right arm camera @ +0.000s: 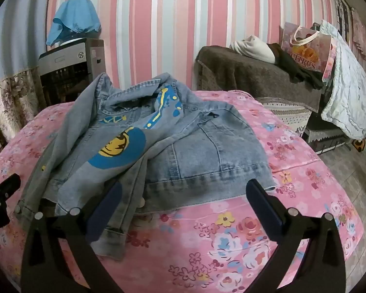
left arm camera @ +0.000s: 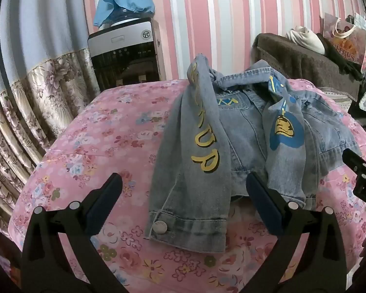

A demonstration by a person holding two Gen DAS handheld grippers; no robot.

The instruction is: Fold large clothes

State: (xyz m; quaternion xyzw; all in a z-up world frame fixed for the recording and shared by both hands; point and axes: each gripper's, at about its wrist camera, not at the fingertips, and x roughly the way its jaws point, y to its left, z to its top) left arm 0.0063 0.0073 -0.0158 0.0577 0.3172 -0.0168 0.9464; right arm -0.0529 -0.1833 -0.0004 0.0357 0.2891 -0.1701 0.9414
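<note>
Both grippers hang empty with fingers spread: the left gripper [left arm camera: 183,190] straddles the near cuff of the denim jacket [left arm camera: 251,131], the right gripper [right arm camera: 183,190] faces its hem.

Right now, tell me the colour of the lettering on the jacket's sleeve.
Yellow, on the denim jacket sleeve; the left wrist view shows it best.

Light-blue denim jacket [left arm camera: 244,131] with yellow lettering, sleeves folded inward, on pink floral bedspread [left arm camera: 97,146]; left gripper [left arm camera: 183,193] fingers spread wide, straddling buttoned cuff [left arm camera: 188,229]
</note>
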